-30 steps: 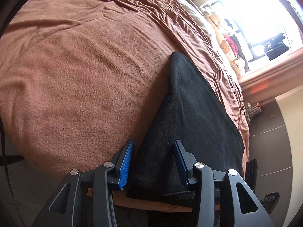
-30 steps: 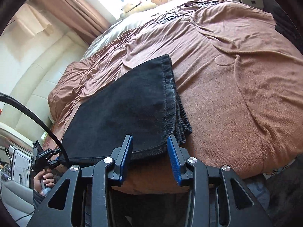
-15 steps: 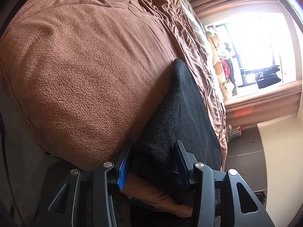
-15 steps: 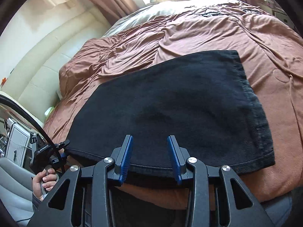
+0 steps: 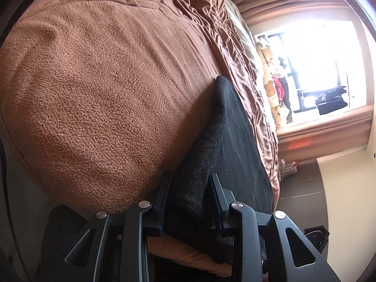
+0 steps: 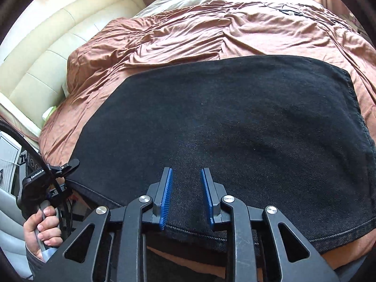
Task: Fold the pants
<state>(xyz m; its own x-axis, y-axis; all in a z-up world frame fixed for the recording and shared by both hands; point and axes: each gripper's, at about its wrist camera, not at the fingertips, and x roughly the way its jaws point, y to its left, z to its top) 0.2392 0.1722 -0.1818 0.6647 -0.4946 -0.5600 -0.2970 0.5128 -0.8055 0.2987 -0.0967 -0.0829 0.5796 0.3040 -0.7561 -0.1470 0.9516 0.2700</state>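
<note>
Black pants [image 6: 235,129] lay folded flat on the brown-blanketed bed [image 6: 188,33], near edge. Left tongs [image 5: 188,202] straddled the fold, apart; right tongs [image 6: 185,195] hovered apart above the hem, poised to grip.

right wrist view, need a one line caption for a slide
Open right gripper over the near edge of folded black pants on a brown blanket.

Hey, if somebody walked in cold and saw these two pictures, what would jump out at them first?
The black pants spread flat across the near edge of the bed, dark against the brown blanket. Next, the right gripper hovering open over their near hem, and the left gripper open around a corner of the cloth. Then the bright window past the bed's far end.
</note>
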